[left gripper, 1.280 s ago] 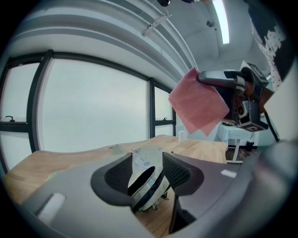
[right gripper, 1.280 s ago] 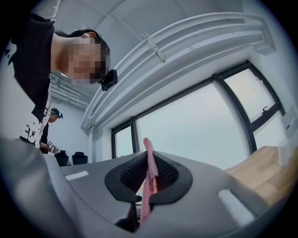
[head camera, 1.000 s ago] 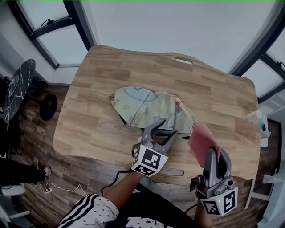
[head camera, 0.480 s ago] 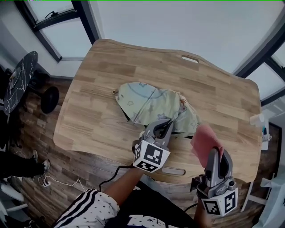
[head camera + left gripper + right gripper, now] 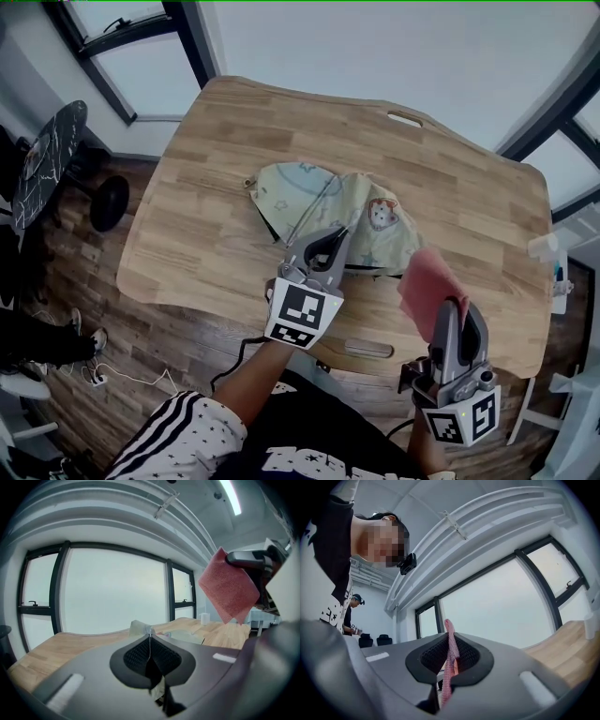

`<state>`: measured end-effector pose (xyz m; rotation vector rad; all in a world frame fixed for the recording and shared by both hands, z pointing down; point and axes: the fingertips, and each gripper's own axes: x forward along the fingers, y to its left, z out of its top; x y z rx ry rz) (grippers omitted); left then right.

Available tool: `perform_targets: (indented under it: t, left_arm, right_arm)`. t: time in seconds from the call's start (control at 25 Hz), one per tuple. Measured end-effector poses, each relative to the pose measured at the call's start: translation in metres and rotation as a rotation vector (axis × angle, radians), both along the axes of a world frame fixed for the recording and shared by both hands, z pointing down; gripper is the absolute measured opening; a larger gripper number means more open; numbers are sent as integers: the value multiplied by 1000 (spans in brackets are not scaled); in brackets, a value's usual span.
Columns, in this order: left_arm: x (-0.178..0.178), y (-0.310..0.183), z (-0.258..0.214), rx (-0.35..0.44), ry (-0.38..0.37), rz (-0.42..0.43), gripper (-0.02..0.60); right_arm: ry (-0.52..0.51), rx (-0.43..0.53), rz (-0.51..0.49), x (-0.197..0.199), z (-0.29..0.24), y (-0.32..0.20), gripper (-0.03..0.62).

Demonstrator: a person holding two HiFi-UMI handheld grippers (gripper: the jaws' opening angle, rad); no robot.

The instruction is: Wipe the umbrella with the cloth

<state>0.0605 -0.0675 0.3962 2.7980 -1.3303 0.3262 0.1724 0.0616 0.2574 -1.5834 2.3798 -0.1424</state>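
Note:
A pale green umbrella [image 5: 375,220] with cartoon prints lies collapsed in the middle of the wooden table [image 5: 206,187]. My left gripper [image 5: 336,240] is shut on the near edge of its canopy and holds that edge a little above the tabletop. In the left gripper view the pads [image 5: 140,656] are pressed together on a thin fold of fabric, with the umbrella [image 5: 139,628] just beyond. My right gripper [image 5: 453,309] hovers at the table's near right, shut on a pink cloth [image 5: 427,286] that stands up from its jaws. The cloth [image 5: 451,656] runs between the pads, and the cloth [image 5: 229,590] also hangs at the upper right.
A white bottle [image 5: 541,246] stands at the table's right edge. The table has a handle slot [image 5: 405,118] at its far edge and another [image 5: 366,349] at the near edge. A dark round stool [image 5: 47,159] and black base [image 5: 111,202] stand on the floor left.
The left gripper's jaws stood open around the canopy's near edge, then shut on it and drew it up and leftward. The canopy shifted, showing a cartoon print. The right gripper stayed put.

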Motion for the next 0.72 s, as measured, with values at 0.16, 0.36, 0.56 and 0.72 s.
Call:
perform_targets:
  t: [0.16,0.36,0.56,0.72]
  left_arm:
    - [-21,0,1,-4,-10,-40,0]
    - [-37,-4,-1,-18,2,-55,0]
    - [-55,-16,7,-50,22,-64,0]
    - [-69,-29,13,-77,42,-44,0]
  right_arm:
    - [-23,-4,-10,-3,5,7,25]
    - [-33,-16,-34,-13,6,11,25]
    - [-37,-13,-9,-19,2,-4,25]
    - [-53,-7,3,-29,1,-30,25]
